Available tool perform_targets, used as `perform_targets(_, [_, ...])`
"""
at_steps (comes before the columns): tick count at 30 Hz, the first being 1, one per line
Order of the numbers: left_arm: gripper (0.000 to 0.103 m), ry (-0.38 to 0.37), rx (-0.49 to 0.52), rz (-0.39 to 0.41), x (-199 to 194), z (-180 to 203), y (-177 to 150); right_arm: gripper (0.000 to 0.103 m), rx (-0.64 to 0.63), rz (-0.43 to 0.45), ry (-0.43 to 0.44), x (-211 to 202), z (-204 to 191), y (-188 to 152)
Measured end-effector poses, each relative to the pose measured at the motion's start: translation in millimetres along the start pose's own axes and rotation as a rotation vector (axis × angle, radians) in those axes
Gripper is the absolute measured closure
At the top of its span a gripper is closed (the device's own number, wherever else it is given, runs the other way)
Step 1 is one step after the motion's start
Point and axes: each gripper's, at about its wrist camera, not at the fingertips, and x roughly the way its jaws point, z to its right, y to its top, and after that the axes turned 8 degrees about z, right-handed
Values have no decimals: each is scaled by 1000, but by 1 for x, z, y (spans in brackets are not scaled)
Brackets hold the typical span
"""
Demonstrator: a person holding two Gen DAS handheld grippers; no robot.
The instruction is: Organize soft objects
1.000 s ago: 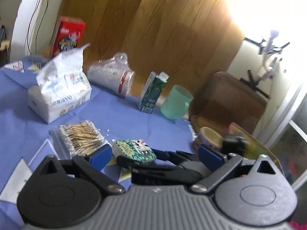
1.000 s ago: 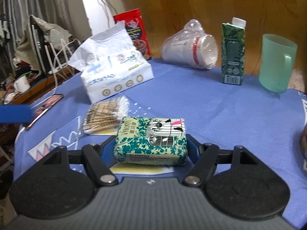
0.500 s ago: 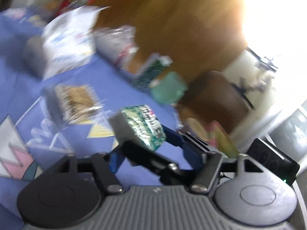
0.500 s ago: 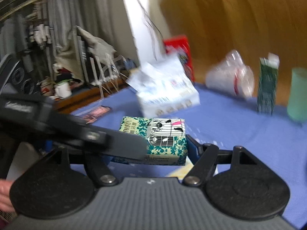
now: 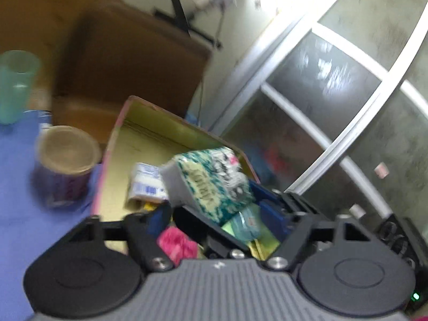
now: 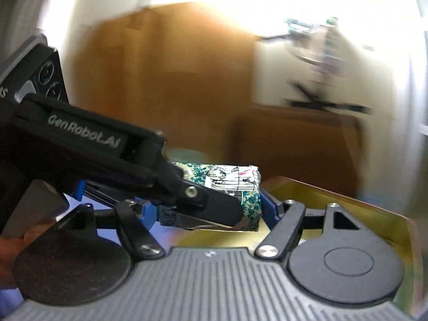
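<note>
A green-and-white patterned tissue pack (image 5: 211, 182) is held in the air over an open yellow box (image 5: 139, 144) with a pink rim. My right gripper (image 6: 211, 206) is shut on the pack (image 6: 235, 179), its blue pads on both sides. My left gripper (image 5: 214, 214) is open around the same spot, with the right gripper's black fingers crossing between its blue pads. The left gripper body crosses the right wrist view (image 6: 107, 155). In the box lie a white-and-blue packet (image 5: 145, 184), a pink soft item (image 5: 176, 243) and a teal packet (image 5: 244, 224).
A brown-topped round tin (image 5: 64, 160) stands on the blue tablecloth (image 5: 16, 214) left of the box. A green plastic mug (image 5: 16, 85) is at the far left. A brown chair (image 5: 128, 61) and a glass door (image 5: 334, 101) lie beyond. Both views are motion-blurred.
Both grippers have swung right from the table's middle to above the yellow box, carrying the tissue pack. The tissue bag, cotton swabs and carton have left view.
</note>
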Motion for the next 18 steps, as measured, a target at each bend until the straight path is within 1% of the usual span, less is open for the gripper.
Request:
perform_targets(1, [22, -10, 14, -6, 12, -4, 6, 20, 2, -16, -65, 6, 8, -5])
perform_targets(2, [22, -27, 8, -10, 22, -12, 15, 10, -5, -45, -131, 13, 13, -10])
perform_targets(3, [22, -46, -15, -7, 27, -20, 25, 9, -17, -82, -200, 20, 20, -13])
perform_targets(5, [22, -75, -34, 9, 28, -28, 43, 11, -5, -130, -291, 27, 33, -16])
perform_targets(7, [22, -38, 39, 27, 28, -23, 57, 14, 56, -155, -357, 31, 42, -14])
perform_targets(9, [22, 4, 146, 42, 26, -7, 59, 24, 137, -159, -413, 31, 47, -10])
perform_targets(10, [22, -3, 177, 49, 25, 0, 57, 25, 170, -157, -439, 28, 45, -8])
perform_targets(11, [21, -33, 190, 46, 23, 5, 54, 27, 189, -154, -464, 20, 44, -6])
perform_targets(13, [21, -122, 196, 31, 22, 18, 49, 31, 185, -147, -520, 2, 31, -3])
perform_targets(15, [21, -216, 226, 47, 7, 29, 41, 32, 169, -99, -579, -30, 10, -2])
perform_targets(16, [21, -249, 249, 68, -3, 33, 34, 32, 160, -81, -600, -45, -4, -4])
perform_targets(17, [16, -261, 258, 91, -10, 38, 27, 32, 146, -64, -633, -58, -17, -9])
perform_targets(18, [17, -259, 292, 65, -18, 47, 24, 31, 120, -44, -696, -71, -34, -12])
